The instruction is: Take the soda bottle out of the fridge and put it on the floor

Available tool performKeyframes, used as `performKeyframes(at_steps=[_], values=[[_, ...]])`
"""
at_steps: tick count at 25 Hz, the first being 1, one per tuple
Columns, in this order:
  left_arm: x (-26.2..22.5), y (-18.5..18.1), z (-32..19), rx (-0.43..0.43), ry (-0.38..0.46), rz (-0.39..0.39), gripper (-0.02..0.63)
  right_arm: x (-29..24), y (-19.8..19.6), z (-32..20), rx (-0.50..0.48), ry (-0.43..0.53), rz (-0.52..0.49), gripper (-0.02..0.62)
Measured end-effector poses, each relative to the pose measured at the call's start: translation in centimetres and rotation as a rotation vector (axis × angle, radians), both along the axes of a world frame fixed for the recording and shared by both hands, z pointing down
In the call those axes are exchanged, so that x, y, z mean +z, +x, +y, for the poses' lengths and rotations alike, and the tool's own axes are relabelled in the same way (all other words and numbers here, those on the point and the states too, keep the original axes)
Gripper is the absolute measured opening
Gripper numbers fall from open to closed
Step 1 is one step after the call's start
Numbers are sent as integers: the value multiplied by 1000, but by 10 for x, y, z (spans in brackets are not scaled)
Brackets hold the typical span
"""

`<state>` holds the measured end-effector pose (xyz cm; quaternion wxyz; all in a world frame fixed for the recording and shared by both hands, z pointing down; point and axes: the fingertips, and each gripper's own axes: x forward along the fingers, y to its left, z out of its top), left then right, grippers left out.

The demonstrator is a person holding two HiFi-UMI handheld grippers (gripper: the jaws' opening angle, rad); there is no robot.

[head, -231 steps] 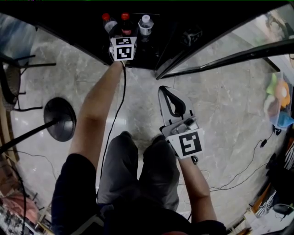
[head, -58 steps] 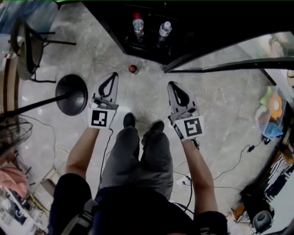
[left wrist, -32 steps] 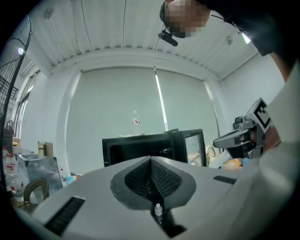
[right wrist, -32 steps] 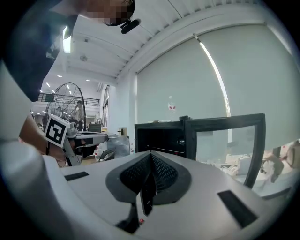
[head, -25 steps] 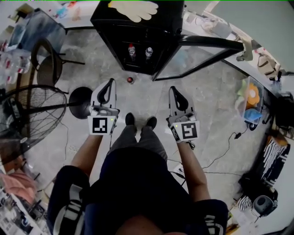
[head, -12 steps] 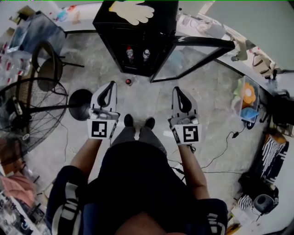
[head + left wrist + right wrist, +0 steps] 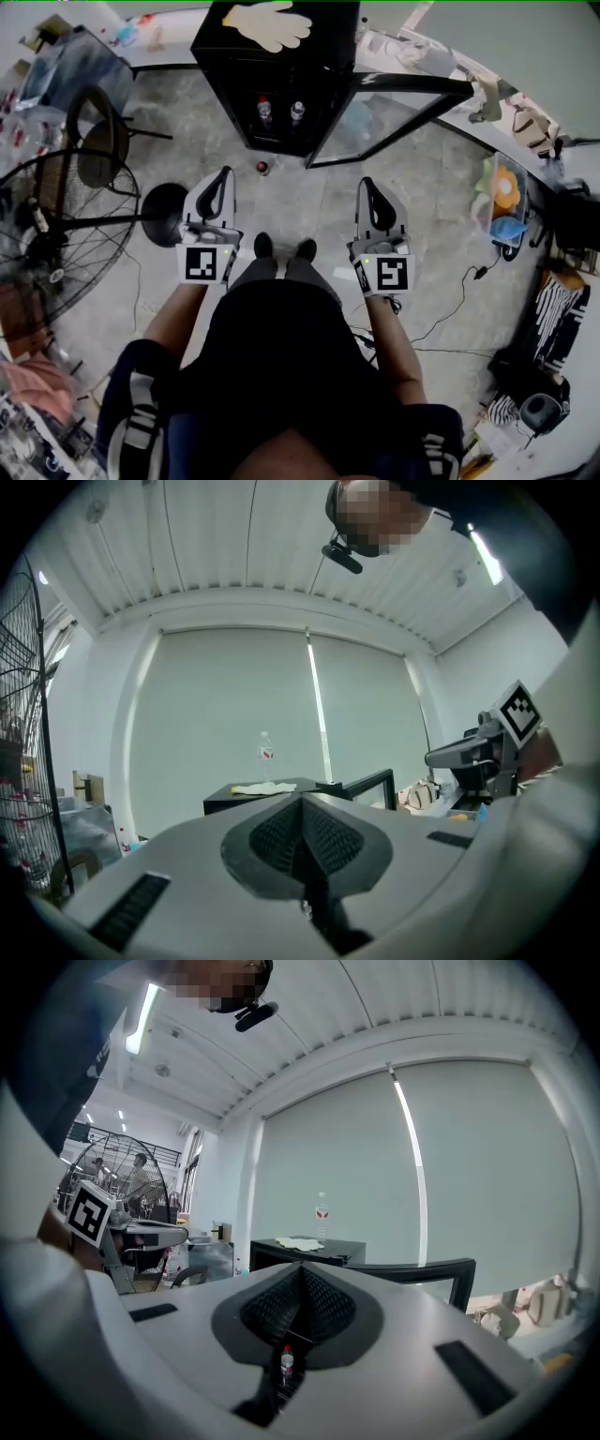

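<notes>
Well clear of soda bottle (image 7: 263, 167) on floor (image 7: 309, 202) — L gripper (image 7: 225, 174), R gripper (image 7: 367, 184) jaws shut.

floor (image 7: 441, 216): we see pale, marbled stone | standing on it: black fridge (image 7: 323, 42) with door open; red-capped soda bottle (image 7: 263, 167) upright just before the fridge's open front; fan's round dark base (image 7: 167, 214); chair (image 7: 98, 141); our two shoes (image 7: 263, 246)

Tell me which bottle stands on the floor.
The red-capped soda bottle, alone on the floor in front of the open fridge. Two clear bottles sit inside the fridge, and a water bottle stands on top.
</notes>
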<state>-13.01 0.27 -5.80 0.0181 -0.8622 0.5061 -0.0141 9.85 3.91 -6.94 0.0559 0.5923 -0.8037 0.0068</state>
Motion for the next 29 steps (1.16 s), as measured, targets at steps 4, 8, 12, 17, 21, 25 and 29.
performKeyframes(at_steps=[4,8,12,17,21,25,29], values=[[-2,1,-3,3,2,2,25,4,-1,1,7,-34,21,18],[-2,1,-4,-3,0,12,25,8,1,0,18,-56,36,18],[-1,3,-5,-16,9,19,25,12,4,0,23,-53,49,18],[-2,7,-3,-11,13,10,25,11,7,1,21,-55,63,18],[-3,6,-2,-20,15,7,25,12,9,3,19,-48,68,18],[-2,8,-1,-19,11,1,25,13,11,4,21,-55,72,18],[-2,12,0,-15,16,-4,25,14,13,4,17,-54,76,18]])
